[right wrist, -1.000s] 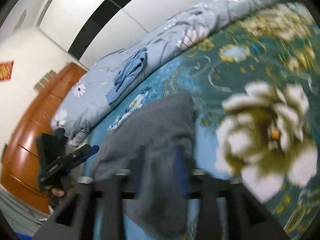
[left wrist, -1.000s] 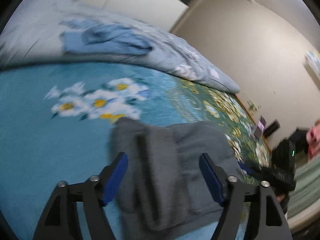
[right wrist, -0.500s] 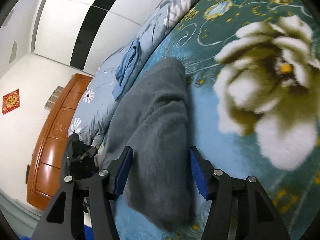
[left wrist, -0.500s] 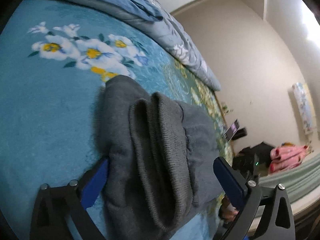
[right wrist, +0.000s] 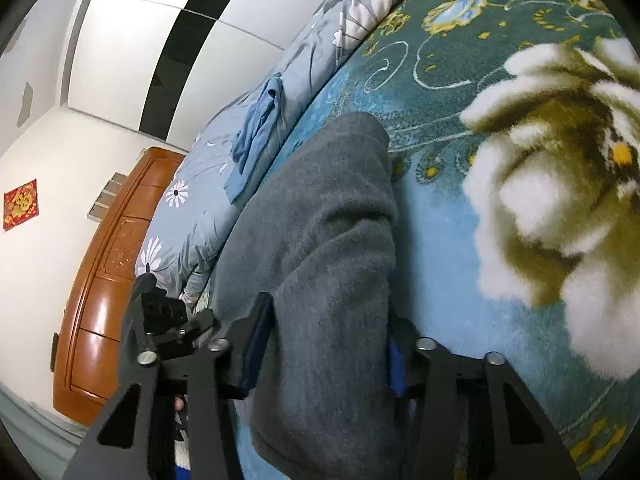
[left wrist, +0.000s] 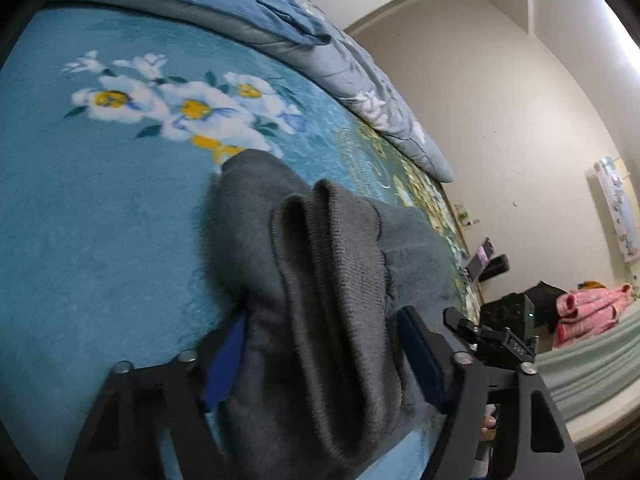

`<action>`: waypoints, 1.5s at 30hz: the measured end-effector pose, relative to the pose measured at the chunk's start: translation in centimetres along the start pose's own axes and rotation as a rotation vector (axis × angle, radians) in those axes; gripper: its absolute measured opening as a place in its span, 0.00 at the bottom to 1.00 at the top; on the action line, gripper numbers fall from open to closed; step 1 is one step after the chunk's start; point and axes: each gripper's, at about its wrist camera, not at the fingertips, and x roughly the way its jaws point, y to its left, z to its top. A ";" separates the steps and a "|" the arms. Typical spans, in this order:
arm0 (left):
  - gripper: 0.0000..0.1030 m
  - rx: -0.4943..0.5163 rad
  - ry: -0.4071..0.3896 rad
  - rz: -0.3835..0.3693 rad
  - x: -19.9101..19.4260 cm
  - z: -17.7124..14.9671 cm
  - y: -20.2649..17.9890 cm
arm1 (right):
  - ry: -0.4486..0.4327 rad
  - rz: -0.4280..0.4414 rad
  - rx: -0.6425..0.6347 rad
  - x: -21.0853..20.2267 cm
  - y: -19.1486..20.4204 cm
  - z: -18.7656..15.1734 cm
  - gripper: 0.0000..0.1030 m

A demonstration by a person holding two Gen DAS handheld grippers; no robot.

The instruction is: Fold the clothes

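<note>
On the floral blanket [left wrist: 100, 240], both grippers' jaws are closing around the grey garment [left wrist: 320, 280].

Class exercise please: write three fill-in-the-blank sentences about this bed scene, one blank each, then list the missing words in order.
1. The garment bunched between the left gripper jaws is ____ in colour.
2. It lies on a floral ____.
3. The folded cloth on the duvet is ____.

Missing words: grey; blanket; blue

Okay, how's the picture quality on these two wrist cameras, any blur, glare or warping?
Left wrist view: strong fisheye bending, a blown-out bright streak at the upper right wall, gray garment fairly sharp, slightly soft near the lens. Right wrist view: same warping, the big white flower close up looks smeared, glare on the wooden cabinet.
</note>
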 end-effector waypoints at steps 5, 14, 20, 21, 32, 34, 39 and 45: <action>0.49 -0.009 -0.027 0.006 -0.5 -0.5 -0.3 | -0.012 0.019 0.045 -0.4 0.1 -0.4 0.31; 0.34 -0.011 -0.055 -0.042 -2.9 -2.0 -2.0 | -0.038 0.028 0.003 -3.1 2.7 -2.0 0.27; 0.34 -0.045 -0.033 -0.085 -2.9 -4.3 -2.6 | -0.051 0.011 -0.042 -5.6 4.3 -3.5 0.27; 0.34 -0.050 -0.028 -0.089 -2.7 -4.6 -2.7 | -0.051 0.005 -0.049 -6.1 4.4 -3.8 0.27; 0.42 0.047 -0.038 0.041 -2.3 -6.2 -4.5 | -0.053 0.005 0.003 -7.5 1.6 -5.7 0.26; 0.53 0.086 -0.063 0.102 -2.7 -6.1 -4.9 | -0.052 0.009 0.004 -7.4 1.4 -5.8 0.26; 0.67 0.027 -0.037 0.078 -2.1 -5.7 -3.0 | -0.048 0.014 0.006 -7.3 1.1 -5.8 0.26; 0.75 -0.091 -0.020 -0.091 -1.6 -5.6 -0.6 | -0.041 0.023 0.025 -7.2 0.3 -5.8 0.26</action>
